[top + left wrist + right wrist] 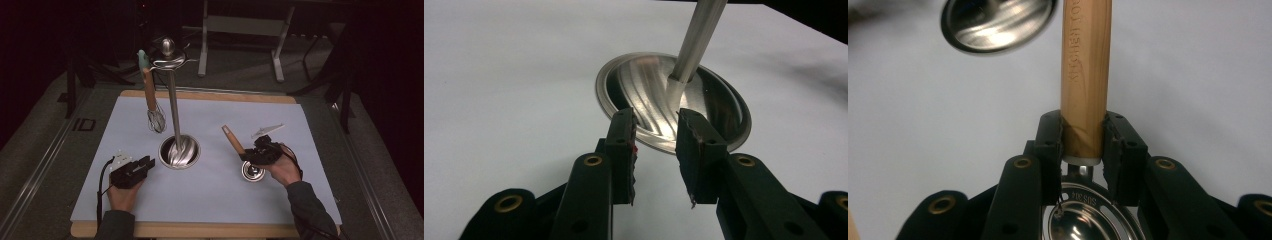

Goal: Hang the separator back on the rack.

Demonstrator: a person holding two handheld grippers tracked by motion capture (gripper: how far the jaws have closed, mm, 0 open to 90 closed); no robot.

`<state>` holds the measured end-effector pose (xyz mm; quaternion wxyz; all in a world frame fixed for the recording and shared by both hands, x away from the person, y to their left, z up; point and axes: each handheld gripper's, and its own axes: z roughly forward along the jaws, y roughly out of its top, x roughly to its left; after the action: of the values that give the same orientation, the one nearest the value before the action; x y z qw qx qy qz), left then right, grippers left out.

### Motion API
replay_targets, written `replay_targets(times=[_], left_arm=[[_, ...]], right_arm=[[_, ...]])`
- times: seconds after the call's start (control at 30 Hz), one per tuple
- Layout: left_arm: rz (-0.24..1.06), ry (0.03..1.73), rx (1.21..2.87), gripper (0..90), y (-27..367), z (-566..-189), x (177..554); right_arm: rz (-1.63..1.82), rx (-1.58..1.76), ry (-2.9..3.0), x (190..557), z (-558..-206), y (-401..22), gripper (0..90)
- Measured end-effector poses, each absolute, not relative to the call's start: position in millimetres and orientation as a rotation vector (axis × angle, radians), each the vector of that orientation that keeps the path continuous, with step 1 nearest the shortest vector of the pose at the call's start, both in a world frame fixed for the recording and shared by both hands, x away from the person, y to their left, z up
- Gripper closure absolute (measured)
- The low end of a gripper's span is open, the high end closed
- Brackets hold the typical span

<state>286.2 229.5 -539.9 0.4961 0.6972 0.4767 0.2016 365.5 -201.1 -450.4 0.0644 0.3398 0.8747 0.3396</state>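
I work in a dark lab or studio: my pale sheet-covered wooden table (210, 227) fills the frame's centre, with grey metal stand legs (240, 30) at top centre.

In the right gripper view, raised letters were seen along the wooden handle (1086, 75); "KITCHEN" could be read, followed by letters like "TOU" which were cut off at the top edge. On the steel ladle bowl (1088, 222) below the handle, the stamp "SUS 304" was read, turned upside down. No other text could be read in the other views.
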Motion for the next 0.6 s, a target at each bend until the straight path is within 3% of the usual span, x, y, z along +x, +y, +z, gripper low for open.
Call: replay_targets(times=[0.6], left_arm=[[0.486,1.157,1.702,68.4,229,-540,286]], right_arm=[[1.200,0.758,2.644,365,-425,-178,71.0]])
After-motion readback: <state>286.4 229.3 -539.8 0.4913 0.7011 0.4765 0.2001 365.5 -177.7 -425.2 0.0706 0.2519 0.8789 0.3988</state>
